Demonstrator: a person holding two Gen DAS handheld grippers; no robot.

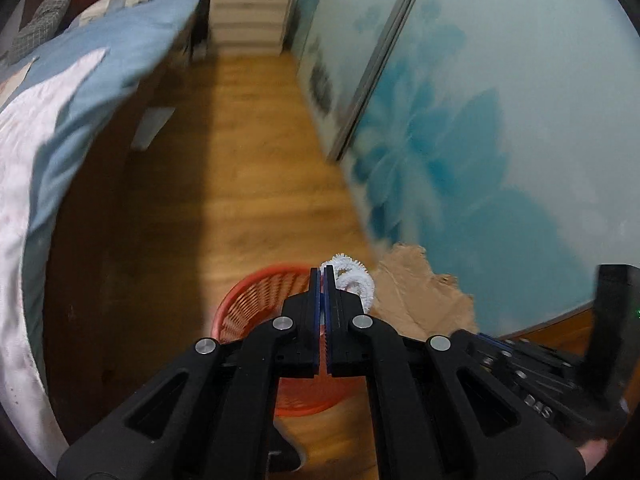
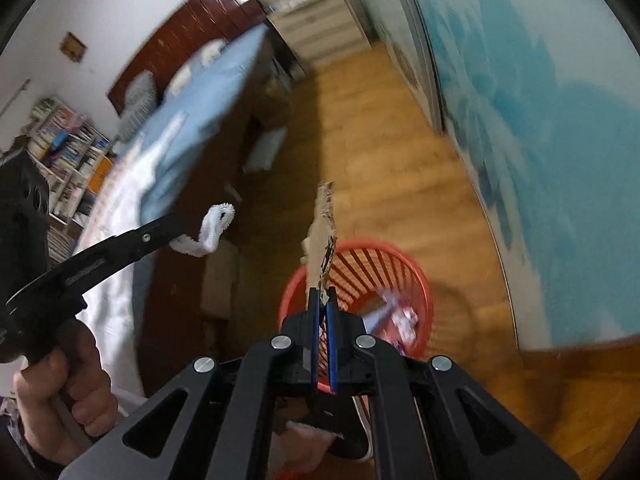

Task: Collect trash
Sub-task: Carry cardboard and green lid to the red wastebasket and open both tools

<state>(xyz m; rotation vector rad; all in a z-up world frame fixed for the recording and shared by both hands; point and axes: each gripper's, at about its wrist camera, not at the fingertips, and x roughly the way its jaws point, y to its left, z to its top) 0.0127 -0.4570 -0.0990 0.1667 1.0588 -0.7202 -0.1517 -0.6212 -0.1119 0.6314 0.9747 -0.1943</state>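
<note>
Left claw (image 1: 322,270) pinching white fuzzy strip (image 1: 354,276), right claw (image 2: 323,294) clamping cardboard scrap (image 2: 322,236) — wrappers visible only in its basket (image 2: 416,280) view.

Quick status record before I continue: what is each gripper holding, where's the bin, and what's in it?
left gripper: shut on white fuzzy pipe cleaner, held in the air
right gripper: shut on torn cardboard piece, standing up from the jaws
bin: red slatted basket on the wooden floor, beneath both grippers
bin contents: some crumpled wrappers, too blurred to identify
surroundings: bed on the left, blue floral wardrobe door on the right
</note>
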